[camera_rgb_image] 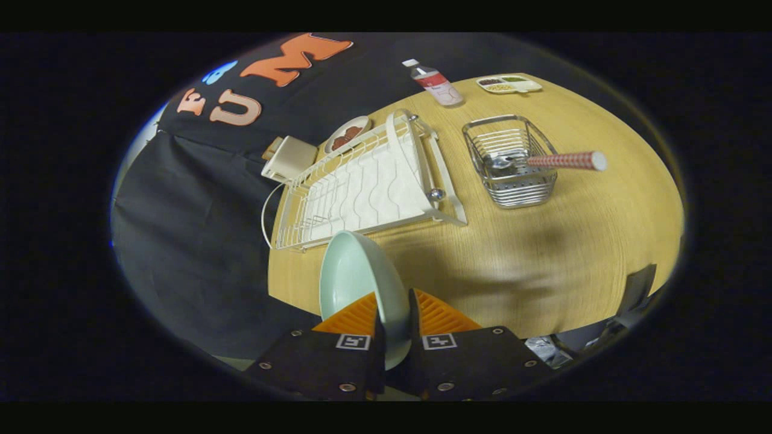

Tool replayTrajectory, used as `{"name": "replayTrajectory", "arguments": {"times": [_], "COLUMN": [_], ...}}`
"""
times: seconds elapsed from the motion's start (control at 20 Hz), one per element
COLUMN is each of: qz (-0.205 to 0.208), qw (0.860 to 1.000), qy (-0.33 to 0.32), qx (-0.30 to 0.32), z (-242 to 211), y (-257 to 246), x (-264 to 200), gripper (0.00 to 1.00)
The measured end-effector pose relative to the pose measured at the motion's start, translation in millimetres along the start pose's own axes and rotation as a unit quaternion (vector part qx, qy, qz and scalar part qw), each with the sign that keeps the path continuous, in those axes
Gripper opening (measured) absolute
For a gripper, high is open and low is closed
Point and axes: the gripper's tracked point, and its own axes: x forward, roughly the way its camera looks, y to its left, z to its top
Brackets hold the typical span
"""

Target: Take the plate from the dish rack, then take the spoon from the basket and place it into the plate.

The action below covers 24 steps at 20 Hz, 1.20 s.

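Observation:
A pale green plate (356, 277) stands on edge between my fingers, and my gripper (395, 313) is shut on its rim. The plate hangs over the near edge of the wooden table (543, 265), just in front of the white dish rack (368, 187), which holds no dishes. Beyond my fingers and to the right stands a wire basket (512, 163). A spoon (555, 161) lies in it, bowl inside the basket, its red-and-white patterned handle sticking out over the right rim.
A plastic bottle (437, 84) and a divided tray with food (508, 84) stand at the table's far edge. A small dish of food (347, 135) and a beige box (289, 158) sit behind the rack. Bare tabletop lies between the basket and my fingers.

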Motion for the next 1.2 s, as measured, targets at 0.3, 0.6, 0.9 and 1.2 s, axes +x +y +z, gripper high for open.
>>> {"name": "replayTrajectory", "arguments": {"times": [0.3, 0.6, 0.9, 1.2], "qz": [0.024, 0.035, 0.044, 0.009], "qw": [0.999, 0.998, 0.996, 0.993], "qy": [-0.028, -0.034, -0.059, -0.114], "qx": [0.016, 0.035, 0.042, 0.032], "z": [-1, -8, -1, 25], "y": [-15, -28, -25, -45], "x": [28, 50, 61, 39], "gripper": [0.17, 0.17, 0.22, 0.36]}}
